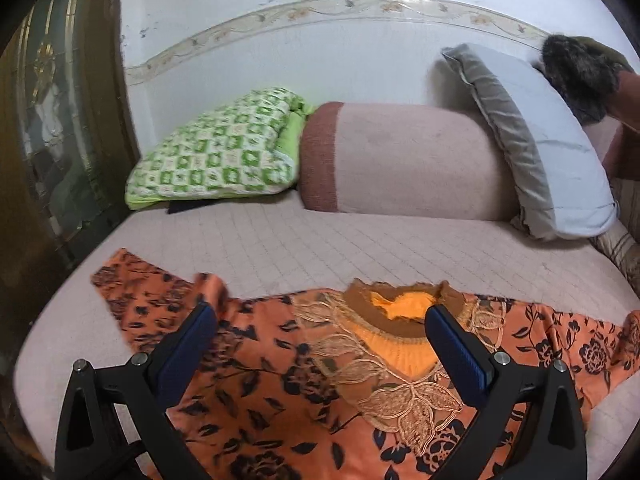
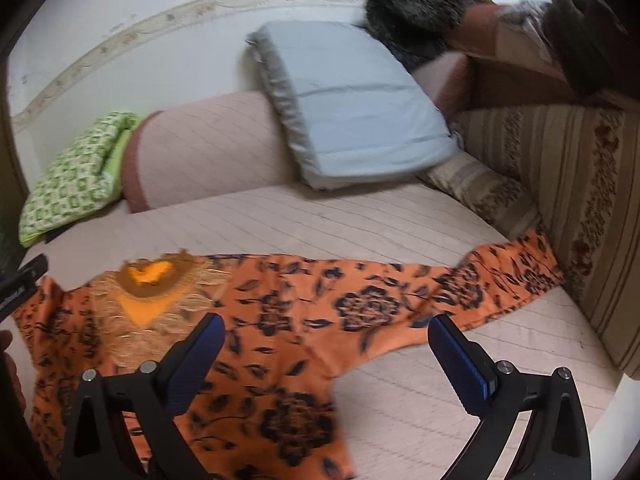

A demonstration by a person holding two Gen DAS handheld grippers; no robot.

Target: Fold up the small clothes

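Both grippers hang above one garment, each with its jaws spread wide and nothing between them; the left gripper (image 1: pixel 320 314) sits over the chest and neckline of the orange floral top (image 1: pixel 280 380), its left finger (image 1: pixel 188 356) above the shoulder on that side and its right finger (image 1: pixel 460 356) just beside the collar; the right gripper (image 2: pixel 326 326) sits over the other half of the top (image 2: pixel 288 360), its left finger (image 2: pixel 196 360) above the printed cloth near the lace and its right finger (image 2: pixel 464 364) above bare bedcover past the hem of the sleeve; the top lies spread flat, front up, on the pale pink quilted bedcover (image 1: pixel 320 240), at its near edge; its neckline (image 1: pixel 400 312) has a brown band and a yellow inner panel, with tan lace (image 1: pixel 400 396) running down from it; one sleeve (image 1: pixel 132 288) reaches out to the left, and the other sleeve (image 2: pixel 512 276) reaches right, its end touching the striped cushion (image 2: pixel 580 200); the tip of the left gripper shows at the left edge of the right wrist view as a dark blurred bar; farther back a pink bolster (image 1: pixel 400 160) lies across the bed; a green checked folded blanket (image 1: pixel 220 148) rests against its left end, and a pale blue pillow (image 1: pixel 536 140) leans on its right end; behind the pillow sits something dark and furry (image 1: pixel 580 72); beyond all stands a white wall with a floral border strip (image 1: pixel 320 12)
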